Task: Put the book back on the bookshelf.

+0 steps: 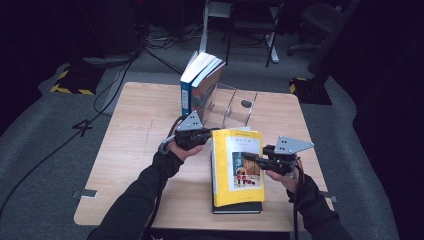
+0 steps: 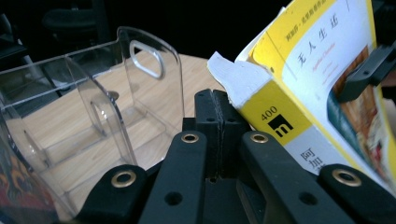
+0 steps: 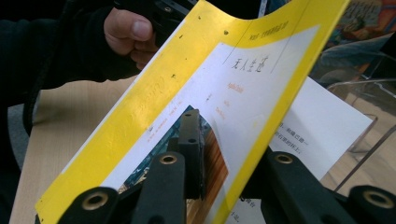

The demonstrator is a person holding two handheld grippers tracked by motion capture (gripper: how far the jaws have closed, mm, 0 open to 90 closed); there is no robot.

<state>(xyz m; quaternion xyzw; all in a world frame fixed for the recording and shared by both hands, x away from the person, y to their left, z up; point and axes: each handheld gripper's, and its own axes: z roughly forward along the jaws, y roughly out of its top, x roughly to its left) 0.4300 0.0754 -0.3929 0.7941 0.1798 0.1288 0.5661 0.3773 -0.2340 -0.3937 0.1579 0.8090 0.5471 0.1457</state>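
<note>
A yellow book (image 1: pixel 237 170) lies on a dark book (image 1: pixel 237 208) near the table's front edge. My left gripper (image 1: pixel 204 135) is at its far left corner. In the left gripper view its pads (image 2: pixel 217 116) are pressed together with nothing between them, and the yellow book's spine corner (image 2: pixel 261 93) rests against their right side. My right gripper (image 1: pixel 248 158) reaches in from the book's right edge. In the right gripper view it (image 3: pixel 219 140) is shut on the yellow cover (image 3: pixel 210 79), one pad on top and the other jaw beneath. The cover bends up off a white page (image 3: pixel 327 121).
A clear acrylic book stand (image 1: pixel 235 107) (image 2: pixel 93 102) stands at the table's back. Two upright books (image 1: pixel 200 82) lean at its left end. The wooden table (image 1: pixel 135 150) has bare room on the left. A hand (image 3: pixel 130 32) holds the other gripper. Cables and chair legs lie on the floor behind.
</note>
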